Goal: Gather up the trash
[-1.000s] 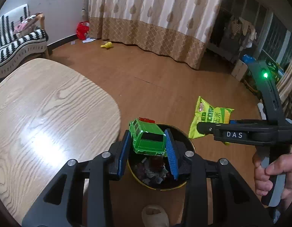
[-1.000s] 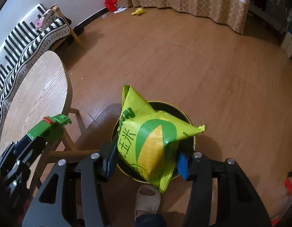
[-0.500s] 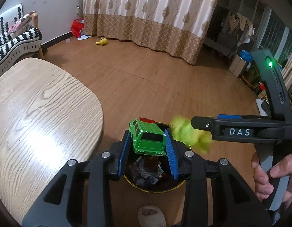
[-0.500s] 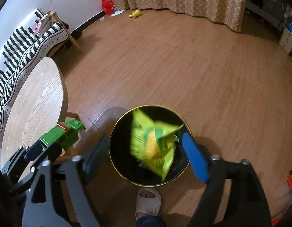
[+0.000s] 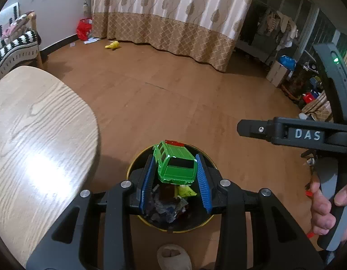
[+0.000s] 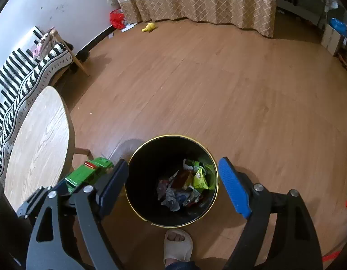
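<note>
One green toy car [image 5: 174,166] sits clamped in our left gripper [image 5: 174,180], above the black trash bin [image 6: 150,211] on the floor. Our right gripper [image 6: 173,182], its jaws opening with nothing between them, hangs over the bin beside the wooden surface [image 5: 33,135].

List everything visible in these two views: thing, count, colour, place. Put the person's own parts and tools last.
toy car: one, green, clamped between the left gripper's fingers, over the bin
trash bin: one, black with gold rim, on the floor beside the table
snack bag: one, yellow-green, inside the bin among crumpled wrappers
table: one, light wood, left of the bin
sofa throw: one, black-and-white striped, behind the table
curtain: one, beige patterned, back wall
yellow toy: one, on the floor by the curtain
red bag: one, in the corner
slipper: one, cream, on a foot below the bin
left gripper: black, blue pads
right gripper: jaws opening, nothing between them, above the bin
hand: one, on the right gripper's handle
</note>
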